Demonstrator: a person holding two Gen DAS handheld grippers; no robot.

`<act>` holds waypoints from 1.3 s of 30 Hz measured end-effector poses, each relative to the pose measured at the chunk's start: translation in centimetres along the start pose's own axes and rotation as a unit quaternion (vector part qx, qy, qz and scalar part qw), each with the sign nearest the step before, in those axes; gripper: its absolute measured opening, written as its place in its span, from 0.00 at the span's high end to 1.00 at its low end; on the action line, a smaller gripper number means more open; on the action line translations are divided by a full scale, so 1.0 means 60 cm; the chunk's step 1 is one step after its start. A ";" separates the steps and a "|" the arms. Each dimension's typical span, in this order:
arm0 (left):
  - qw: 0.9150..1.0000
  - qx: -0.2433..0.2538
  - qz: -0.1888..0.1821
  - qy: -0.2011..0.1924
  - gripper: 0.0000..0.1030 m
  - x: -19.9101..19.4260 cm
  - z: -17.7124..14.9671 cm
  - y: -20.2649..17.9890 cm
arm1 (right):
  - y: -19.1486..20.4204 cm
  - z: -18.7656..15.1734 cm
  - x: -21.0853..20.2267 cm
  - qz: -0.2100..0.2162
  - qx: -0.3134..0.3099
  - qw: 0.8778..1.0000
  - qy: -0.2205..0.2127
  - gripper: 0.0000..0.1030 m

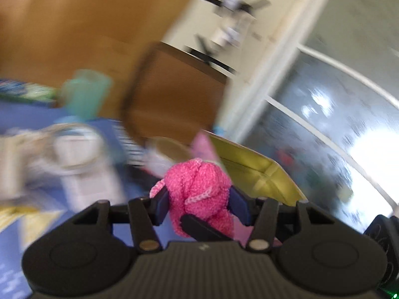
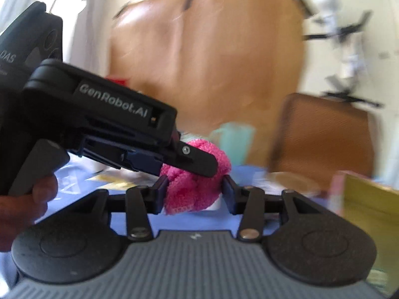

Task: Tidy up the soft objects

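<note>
Both the left gripper (image 1: 198, 205) and right gripper (image 2: 194, 191) pinched the pink knitted cloth (image 1: 197, 186) held above the blue table (image 2: 189, 220); best kept equal squeeze, moved together, avoided tugging apart.

Daylight floods in through the window (image 1: 349, 134), which blows out to white glare at the right edge of the left wrist view. Both backgrounds smear with motion blur; only the near gripper bodies stay sharp. Fisheye distortion bends the wooden headboard (image 2: 207, 57) and darkens the corners.

Cloth (image 1: 197, 189) btwn both grippers' pads, chair (image 1: 174, 94) behind, folder (image 1: 256, 174) right
</note>
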State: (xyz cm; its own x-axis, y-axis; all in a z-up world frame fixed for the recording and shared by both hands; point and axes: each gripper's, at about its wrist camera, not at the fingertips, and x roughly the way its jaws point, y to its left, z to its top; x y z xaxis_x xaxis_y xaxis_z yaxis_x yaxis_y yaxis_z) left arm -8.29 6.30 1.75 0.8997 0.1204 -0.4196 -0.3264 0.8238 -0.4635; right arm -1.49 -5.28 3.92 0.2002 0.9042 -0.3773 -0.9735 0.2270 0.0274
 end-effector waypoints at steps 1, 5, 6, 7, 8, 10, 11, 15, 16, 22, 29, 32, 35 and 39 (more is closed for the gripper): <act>1.000 0.011 -0.010 0.009 0.51 0.022 0.003 -0.018 | -0.017 -0.004 -0.015 -0.020 0.007 1.000 -0.004 0.52; 0.997 0.046 -0.044 0.044 0.49 0.116 0.011 -0.084 | -0.091 -0.024 -0.063 -0.090 0.048 0.995 -0.004 0.52; 0.996 0.049 -0.050 0.049 0.47 0.133 0.004 -0.093 | -0.109 -0.029 -0.070 -0.104 0.057 0.993 -0.001 0.52; 0.996 0.052 -0.052 0.056 0.46 0.151 0.002 -0.100 | -0.127 -0.035 -0.072 -0.116 0.065 0.991 0.003 0.52; 0.995 0.054 -0.051 0.062 0.41 0.166 -0.002 -0.105 | -0.141 -0.040 -0.077 -0.126 0.072 0.989 0.007 0.52; 0.995 0.062 -0.043 0.068 0.34 0.189 -0.010 -0.120 | -0.168 -0.049 -0.074 -0.135 0.086 0.987 0.017 0.50; 0.995 0.064 -0.036 0.067 0.31 0.194 -0.011 -0.122 | -0.177 -0.054 -0.069 -0.136 0.088 0.986 0.023 0.48; 0.997 0.056 -0.032 0.036 0.12 0.169 -0.001 -0.113 | -0.201 -0.069 -0.070 -0.160 0.080 0.984 0.011 0.21; 0.998 0.053 -0.029 0.025 0.11 0.159 0.001 -0.111 | -0.207 -0.070 -0.077 -0.167 0.079 0.983 -0.004 0.16; 0.999 0.031 -0.013 -0.009 0.11 0.111 0.021 -0.074 | -0.227 -0.063 -0.129 -0.247 0.058 0.958 -0.136 0.08; 0.998 -0.017 0.054 -0.021 0.09 0.035 0.007 0.016 | -0.243 -0.070 -0.042 -0.269 -0.058 0.956 -0.097 0.07; 0.994 -0.049 0.094 -0.035 0.08 -0.016 -0.010 0.057 | -0.247 -0.065 -0.028 -0.254 -0.084 0.958 -0.107 0.07; 0.987 -0.079 0.131 -0.047 0.08 -0.060 -0.026 0.094 | -0.280 -0.057 -0.002 -0.245 -0.060 0.963 -0.098 0.08; 0.979 -0.115 0.159 -0.061 0.07 -0.100 -0.036 0.147 | -0.309 -0.045 0.027 -0.230 -0.043 0.968 -0.085 0.08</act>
State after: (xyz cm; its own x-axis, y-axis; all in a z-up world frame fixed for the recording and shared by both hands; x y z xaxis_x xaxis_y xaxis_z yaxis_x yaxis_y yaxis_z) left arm -17.19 11.66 -1.55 0.7649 0.4275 -0.4818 -0.6400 0.5885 -0.4940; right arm 16.56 -8.98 0.29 0.6234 0.7625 -0.1729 -0.7809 0.5960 -0.1870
